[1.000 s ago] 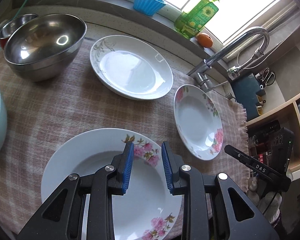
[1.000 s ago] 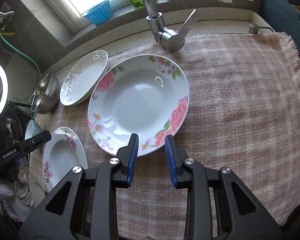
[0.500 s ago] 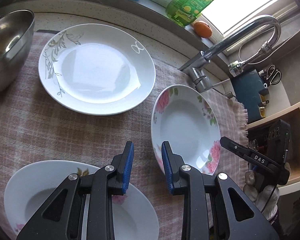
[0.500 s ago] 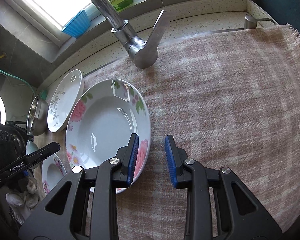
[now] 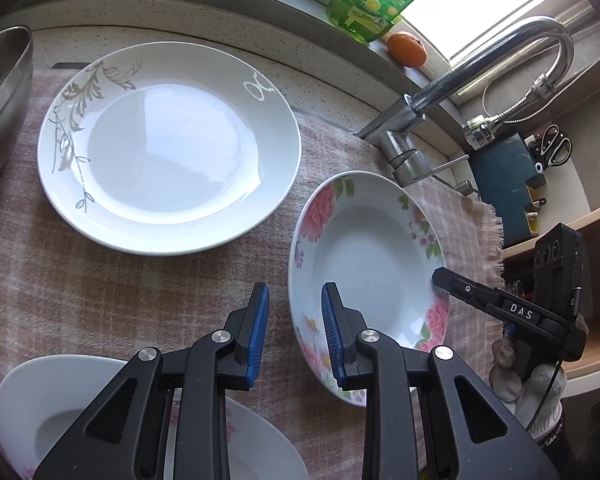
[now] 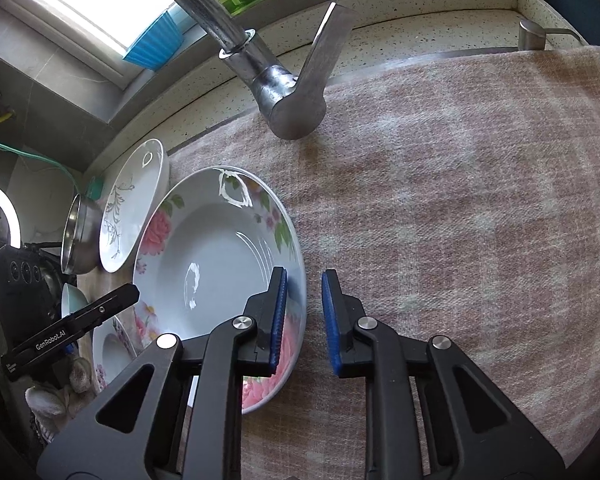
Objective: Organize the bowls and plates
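I bring both tongs in on the rose-patterned plate (image 5: pixel 374 264), which lies on the pink checked cloth (image 5: pixel 120 292) between the leaf-patterned plate (image 5: pixel 168 144) and the faucet (image 5: pixel 404 148). My left gripper (image 5: pixel 293 328) straddles its near-left rim, my right gripper (image 6: pixel 303 316) its opposite rim. Both pairs of jaws have just been closing, with the rim between them, but the blue pads stand narrowly apart and, as far as I can see, clear of the rim. To do this well, I judge I should seat each rim deep between the pads, squeeze evenly, then lift level so the glazed edge cannot slip.
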Motion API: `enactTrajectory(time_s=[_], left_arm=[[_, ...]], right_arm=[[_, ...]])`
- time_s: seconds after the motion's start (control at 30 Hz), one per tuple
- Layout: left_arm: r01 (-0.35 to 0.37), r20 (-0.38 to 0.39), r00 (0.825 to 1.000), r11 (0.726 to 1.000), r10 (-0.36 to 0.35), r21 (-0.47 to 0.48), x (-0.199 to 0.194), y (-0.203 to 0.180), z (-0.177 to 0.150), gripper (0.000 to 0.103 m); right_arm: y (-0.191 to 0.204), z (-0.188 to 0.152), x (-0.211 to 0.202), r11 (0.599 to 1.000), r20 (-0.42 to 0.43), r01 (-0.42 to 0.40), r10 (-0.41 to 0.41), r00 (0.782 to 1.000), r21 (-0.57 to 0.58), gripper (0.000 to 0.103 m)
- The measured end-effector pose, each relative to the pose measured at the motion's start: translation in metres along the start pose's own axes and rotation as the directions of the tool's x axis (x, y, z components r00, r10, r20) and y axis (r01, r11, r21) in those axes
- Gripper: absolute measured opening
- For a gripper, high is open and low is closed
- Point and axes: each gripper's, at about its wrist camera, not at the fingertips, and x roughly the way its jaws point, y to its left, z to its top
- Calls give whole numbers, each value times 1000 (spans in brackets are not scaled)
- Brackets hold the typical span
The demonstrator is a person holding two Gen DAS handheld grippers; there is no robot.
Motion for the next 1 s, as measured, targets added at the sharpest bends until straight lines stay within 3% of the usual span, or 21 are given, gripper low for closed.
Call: enactTrajectory(time_s=[0.2,1.0], left_arm=[[14,-15,1000,1000,-14,15,4,-2,1,14],[3,12,1000,999,-3,40,-14,-3,-2,14]], right_arm=[[4,0,4,1000,-10,-4,3,1000,-13,12],[19,-12,-12,1000,21,-3,4,1000,-18,12]])
